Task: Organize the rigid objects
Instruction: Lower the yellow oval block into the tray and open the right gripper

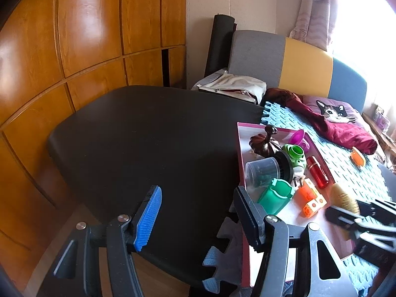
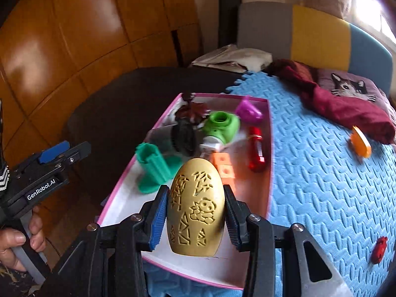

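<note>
Hard to make out: dark figurine [image 2: 191, 110] at the tray's far end is blurred; black-lidded clear jar [image 1: 266, 170] partly hidden behind the green holder [image 2: 153, 167]. Right tool [image 2: 195, 219] pinches a gold carved egg [image 2: 196, 209] upright betw. its pads, over the near end of the pink-rimmed tray [image 2: 269, 173]. Ahead of it in the tray: 1 green holder, 1 jar, 1 green toy camera [image 2: 221, 126], 1 magenta cup [image 2: 248, 111], 1 red bottle [image 2: 257, 148], 1 orange block toy [image 2: 224, 164]. Outside, right of tool on blue foam mat [image 2: 316, 185]: 1 orange piece [image 2: 361, 143], 1 red piece [image 2: 378, 250]. Left tool [image 1: 198, 212] spread, nothing in it, beside tray's left edge.
</note>
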Demonstrator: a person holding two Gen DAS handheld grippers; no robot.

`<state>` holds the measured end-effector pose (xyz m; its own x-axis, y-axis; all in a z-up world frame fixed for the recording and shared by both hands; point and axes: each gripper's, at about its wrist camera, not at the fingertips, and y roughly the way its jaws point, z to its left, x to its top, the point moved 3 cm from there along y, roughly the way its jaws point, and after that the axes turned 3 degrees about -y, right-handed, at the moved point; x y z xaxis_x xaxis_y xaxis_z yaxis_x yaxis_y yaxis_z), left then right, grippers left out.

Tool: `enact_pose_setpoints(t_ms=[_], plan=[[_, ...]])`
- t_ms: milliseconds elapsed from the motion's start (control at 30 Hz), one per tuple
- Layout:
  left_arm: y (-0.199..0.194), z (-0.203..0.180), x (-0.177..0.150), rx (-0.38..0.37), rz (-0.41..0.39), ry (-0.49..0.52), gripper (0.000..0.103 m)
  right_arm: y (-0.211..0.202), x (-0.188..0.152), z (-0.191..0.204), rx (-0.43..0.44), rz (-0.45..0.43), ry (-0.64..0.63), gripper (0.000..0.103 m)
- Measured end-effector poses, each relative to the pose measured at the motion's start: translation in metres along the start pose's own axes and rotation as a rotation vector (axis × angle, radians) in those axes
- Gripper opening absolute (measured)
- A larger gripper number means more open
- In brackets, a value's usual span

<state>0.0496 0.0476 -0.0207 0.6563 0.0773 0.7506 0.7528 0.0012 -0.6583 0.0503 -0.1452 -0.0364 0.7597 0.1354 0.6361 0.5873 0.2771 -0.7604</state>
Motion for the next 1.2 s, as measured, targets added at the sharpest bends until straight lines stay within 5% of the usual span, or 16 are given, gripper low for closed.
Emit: enact_pose_setpoints(t_ms=[833,1200], plan=[[0.006,0.009,-0.001,0.018,0.009,-0.014,0.061,0.072,-0.007,0.019,-0.095,0.091,-0.026,0.042],[0.005,0.008,-0.001,0.020,0.008,-0.011,0.061,0.065,-0.002,0.007,-0.024,0.063,0.065,0.045]])
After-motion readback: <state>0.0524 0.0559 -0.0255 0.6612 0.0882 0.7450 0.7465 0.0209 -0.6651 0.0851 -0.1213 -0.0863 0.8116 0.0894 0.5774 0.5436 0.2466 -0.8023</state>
